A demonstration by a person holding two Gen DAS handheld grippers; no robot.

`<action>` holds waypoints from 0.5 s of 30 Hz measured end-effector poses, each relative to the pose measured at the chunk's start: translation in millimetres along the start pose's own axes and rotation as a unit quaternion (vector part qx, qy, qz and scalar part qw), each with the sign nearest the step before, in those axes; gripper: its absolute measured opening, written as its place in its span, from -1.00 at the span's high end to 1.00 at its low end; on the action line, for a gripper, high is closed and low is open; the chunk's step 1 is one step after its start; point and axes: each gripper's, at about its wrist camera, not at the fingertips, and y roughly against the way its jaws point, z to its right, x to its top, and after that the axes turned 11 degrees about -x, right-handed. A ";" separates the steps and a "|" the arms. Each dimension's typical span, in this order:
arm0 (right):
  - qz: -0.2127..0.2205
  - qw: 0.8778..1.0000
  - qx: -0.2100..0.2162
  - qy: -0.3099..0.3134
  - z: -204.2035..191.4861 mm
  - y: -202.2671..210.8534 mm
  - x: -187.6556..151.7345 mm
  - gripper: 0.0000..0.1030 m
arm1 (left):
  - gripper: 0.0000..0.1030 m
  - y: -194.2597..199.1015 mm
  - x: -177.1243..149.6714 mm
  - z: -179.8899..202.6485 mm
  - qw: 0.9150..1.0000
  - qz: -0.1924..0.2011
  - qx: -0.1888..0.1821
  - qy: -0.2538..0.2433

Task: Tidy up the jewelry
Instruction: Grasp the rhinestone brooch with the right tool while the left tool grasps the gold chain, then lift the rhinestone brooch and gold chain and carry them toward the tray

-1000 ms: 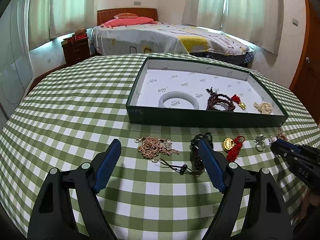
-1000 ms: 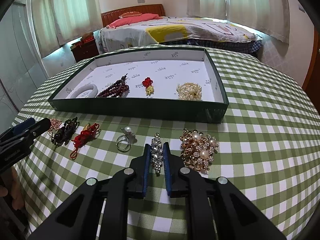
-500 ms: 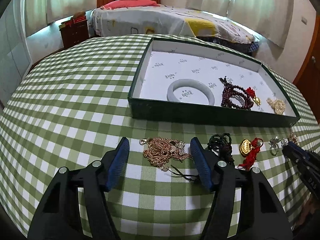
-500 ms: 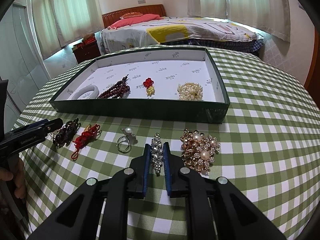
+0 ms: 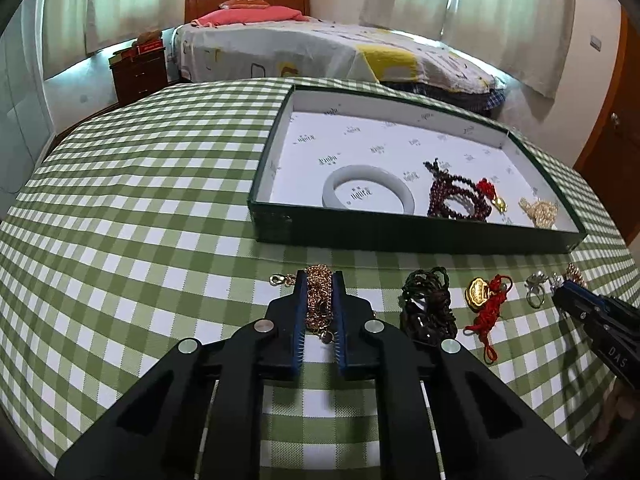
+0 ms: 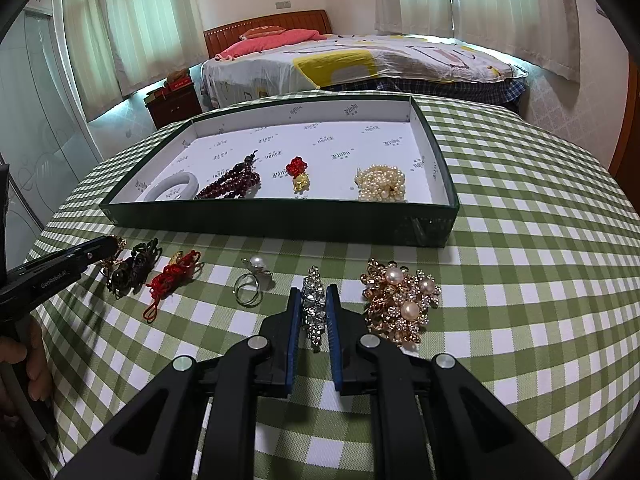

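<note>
The gold chain (image 5: 319,294) is lying bunched on the table (image 5: 132,216), in front of the green box (image 5: 416,236), and the left gripper (image 5: 319,312) is now pinching it; half a second ago its jaws were spread wide around the chain, so the grasp looks made and a lift into the box seems next. The right gripper (image 6: 314,312) is staying nearly closed on the rhinestone brooch (image 6: 313,306), also resting on the table. A white bangle (image 5: 368,194), dark red beads (image 5: 456,198) and pearls (image 6: 380,188) are already sitting in the box. Green checked cloth is covering the table; a bed (image 6: 360,60) and curtained windows are filling the room behind.
</note>
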 end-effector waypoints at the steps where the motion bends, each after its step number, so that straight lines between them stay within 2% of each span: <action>1: 0.001 1.000 0.000 -0.001 0.8 0.2 0.1 0.74 | 0.77 1.4 -0.4 -0.4 1.000 0.002 0.000 0.000; 15: 0.031 0.999 -0.001 -0.004 0.4 16.8 2.9 0.74 | 0.77 30.6 2.3 10.4 0.999 0.049 -0.006 -0.019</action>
